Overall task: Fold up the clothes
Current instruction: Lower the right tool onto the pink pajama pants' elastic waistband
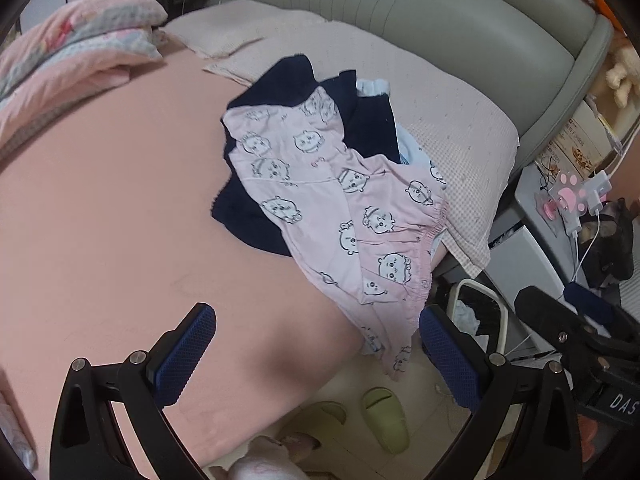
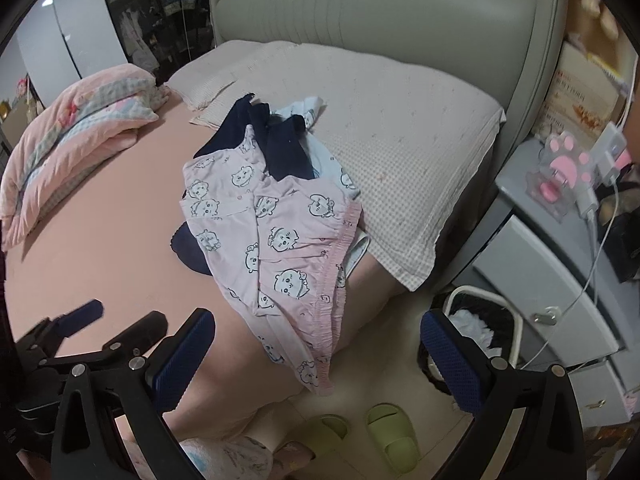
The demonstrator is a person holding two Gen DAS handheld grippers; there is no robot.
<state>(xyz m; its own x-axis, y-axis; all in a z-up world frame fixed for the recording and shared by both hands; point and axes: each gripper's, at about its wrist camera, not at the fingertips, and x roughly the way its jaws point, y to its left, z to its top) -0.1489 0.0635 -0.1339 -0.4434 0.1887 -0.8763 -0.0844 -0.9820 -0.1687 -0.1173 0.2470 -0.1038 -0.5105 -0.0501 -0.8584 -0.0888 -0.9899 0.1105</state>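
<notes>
Clothes heap (image 1: pixel 320 200) unfolded on bed (image 1: pixel 100 220) | both tongs, left (image 1: pixel 318 354) and right (image 2: pixel 316 356), gaped wide, empty, short of it | pink bear-print shorts (image 2: pixel 280 248) topmost, waistband hem trailing over the bed's edge toward the tongs, long axis running away | navy garment (image 2: pixel 276 140) beneath | pillow (image 2: pixel 400 152) beyond | right looked nearer.

Navy garment (image 1: pixel 256 224) lies largely hidden beneath pink printed pyjamas (image 1: pixel 332 208); light-blue item (image 2: pixel 316 160) mostly covered, type indeterminate.
</notes>
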